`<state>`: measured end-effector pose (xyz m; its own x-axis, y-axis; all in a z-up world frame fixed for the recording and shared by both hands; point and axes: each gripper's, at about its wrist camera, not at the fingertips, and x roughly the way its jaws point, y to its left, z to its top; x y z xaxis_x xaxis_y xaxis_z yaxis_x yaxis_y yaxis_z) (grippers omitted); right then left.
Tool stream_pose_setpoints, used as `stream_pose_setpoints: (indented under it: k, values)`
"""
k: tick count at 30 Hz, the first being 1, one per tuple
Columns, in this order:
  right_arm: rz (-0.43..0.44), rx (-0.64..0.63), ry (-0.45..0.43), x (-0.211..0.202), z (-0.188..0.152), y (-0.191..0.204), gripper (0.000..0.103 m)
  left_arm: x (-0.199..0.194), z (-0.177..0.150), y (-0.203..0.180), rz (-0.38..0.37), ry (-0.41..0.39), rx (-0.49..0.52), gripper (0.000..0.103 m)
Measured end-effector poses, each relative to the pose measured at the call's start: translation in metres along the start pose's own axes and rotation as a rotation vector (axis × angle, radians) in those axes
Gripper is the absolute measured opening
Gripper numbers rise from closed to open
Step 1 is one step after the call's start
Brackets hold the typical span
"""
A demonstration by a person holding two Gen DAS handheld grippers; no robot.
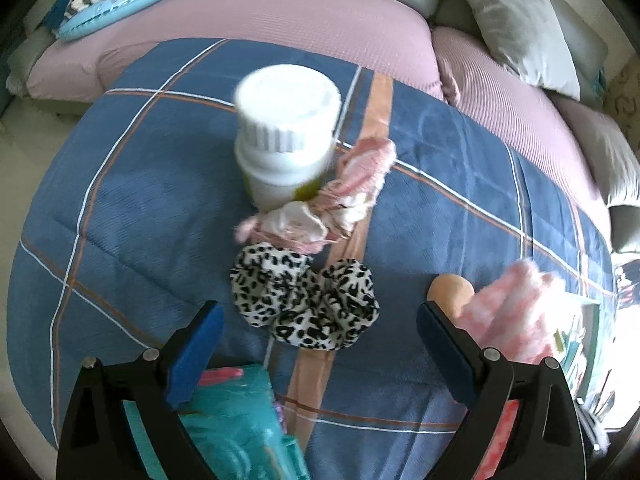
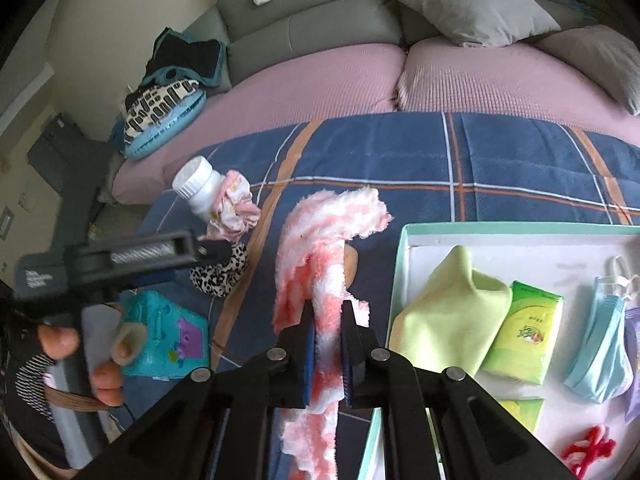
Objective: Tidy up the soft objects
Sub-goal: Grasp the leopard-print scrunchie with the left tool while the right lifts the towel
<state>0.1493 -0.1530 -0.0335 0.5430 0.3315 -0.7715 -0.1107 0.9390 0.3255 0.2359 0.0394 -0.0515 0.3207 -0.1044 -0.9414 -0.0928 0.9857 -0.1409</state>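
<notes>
My right gripper (image 2: pixel 327 320) is shut on a fluffy pink-and-white cloth (image 2: pixel 320 240) and holds it above the blue plaid blanket, just left of a white tray (image 2: pixel 404 264). The cloth also shows at the right of the left wrist view (image 1: pixel 516 312). My left gripper (image 1: pixel 320 320) is open and empty, hovering over a leopard-print scrunchie (image 1: pixel 304 304). A pink-and-white scrunchie (image 1: pixel 320 208) lies beyond it against a white bottle (image 1: pixel 284 136). A teal tissue pack (image 1: pixel 236 420) lies below the left gripper.
The tray holds a yellow-green cloth (image 2: pixel 444 312), green tissue packs (image 2: pixel 524 336), blue face masks (image 2: pixel 600 344) and a red item (image 2: pixel 588 448). A peach sponge (image 1: pixel 452 292) lies beside the pink cloth. A sofa with pink cover (image 2: pixel 340 80) and cushions stands behind.
</notes>
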Motion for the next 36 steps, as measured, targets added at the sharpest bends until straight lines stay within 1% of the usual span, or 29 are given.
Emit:
stream_pose_setpoints:
  k: [5,7,11,12,13,16,17,18,19,22,26,32,34,36]
  values:
    - [0.009,0.009,-0.014,-0.007,0.001,-0.003,0.011,0.012,-0.001,-0.014,0.061,0.015,0.049,0.096]
    - [0.012,0.015,-0.013,-0.007,0.0,-0.005,0.011,0.017,-0.001,-0.019,0.079,0.019,0.066,0.091]
    - [0.018,0.021,-0.013,-0.008,0.0,-0.007,0.011,0.027,0.001,-0.025,0.139,0.028,0.085,0.089]
    - [0.021,0.023,-0.014,-0.009,0.0,-0.007,0.011,0.029,0.001,-0.026,0.148,0.025,0.089,0.084]
    - [0.022,0.024,-0.015,-0.009,0.0,-0.008,0.011,0.03,0.002,-0.027,0.158,0.022,0.092,0.073]
    - [0.027,0.03,-0.015,-0.009,0.001,-0.01,0.011,0.036,0.003,-0.029,0.198,0.018,0.1,0.063]
    - [0.026,0.031,-0.015,-0.009,0.001,-0.01,0.011,0.037,0.004,-0.029,0.196,0.017,0.099,0.061]
    - [0.024,0.033,-0.015,-0.009,0.001,-0.011,0.011,0.037,0.004,-0.028,0.19,0.014,0.093,0.054]
    - [0.024,0.034,-0.015,-0.009,0.001,-0.011,0.011,0.036,0.005,-0.026,0.181,0.007,0.083,0.05]
    - [0.024,0.037,-0.014,-0.01,0.001,-0.011,0.011,0.03,0.006,-0.017,0.155,-0.013,0.061,0.042]
    - [0.024,0.037,-0.013,-0.009,0.001,-0.011,0.011,0.028,0.007,-0.004,0.125,-0.02,0.027,0.038]
    - [0.025,0.036,-0.013,-0.009,0.001,-0.011,0.011,0.014,-0.001,0.011,0.1,-0.039,0.009,0.026]
    - [0.025,0.038,-0.012,-0.009,0.001,-0.012,0.011,0.011,0.001,0.017,0.08,-0.042,-0.002,0.023]
    - [0.024,0.038,-0.01,-0.008,0.0,-0.012,0.011,0.005,-0.001,0.018,0.074,-0.047,-0.009,0.022]
